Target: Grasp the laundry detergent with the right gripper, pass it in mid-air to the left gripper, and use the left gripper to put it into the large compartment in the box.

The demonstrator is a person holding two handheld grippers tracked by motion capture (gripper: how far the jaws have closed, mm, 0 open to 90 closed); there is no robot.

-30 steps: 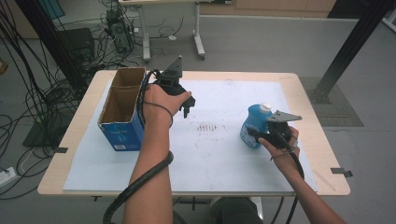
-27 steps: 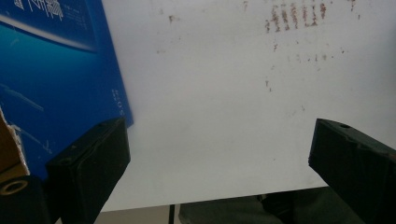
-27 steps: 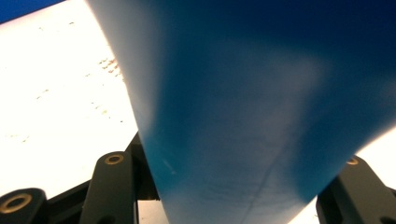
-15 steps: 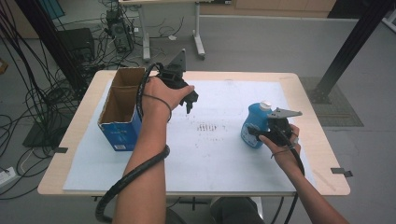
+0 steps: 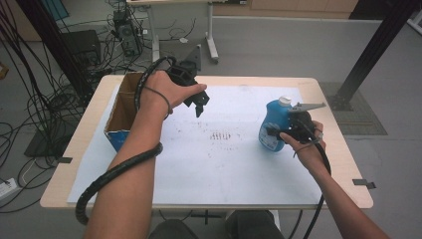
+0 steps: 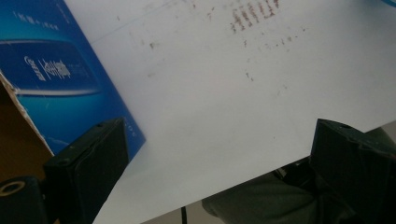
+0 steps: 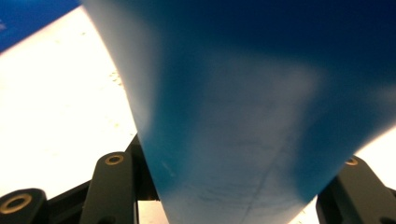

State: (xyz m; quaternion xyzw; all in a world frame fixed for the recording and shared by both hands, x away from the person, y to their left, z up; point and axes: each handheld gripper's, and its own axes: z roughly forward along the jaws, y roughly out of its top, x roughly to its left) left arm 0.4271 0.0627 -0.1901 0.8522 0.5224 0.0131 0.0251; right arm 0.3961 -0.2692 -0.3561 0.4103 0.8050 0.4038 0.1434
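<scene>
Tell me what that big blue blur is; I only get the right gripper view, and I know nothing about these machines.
Observer: It is a blue bottle with a white cap, standing upright on the table's white sheet.
Operator: Is my right gripper gripping it?
Observer: Its jaws sit either side of the bottle, apparently clamped on it.
Operator: What is the other hand doing?
Observer: The left gripper hangs above the sheet with jaws apart, holding nothing.
Operator: Anything else nearby?
Observer: An open blue cardboard box stands at the table's left side.

Left hand-held gripper [image 5: 198, 101] has lifted away from the box [image 5: 124, 107]
</scene>
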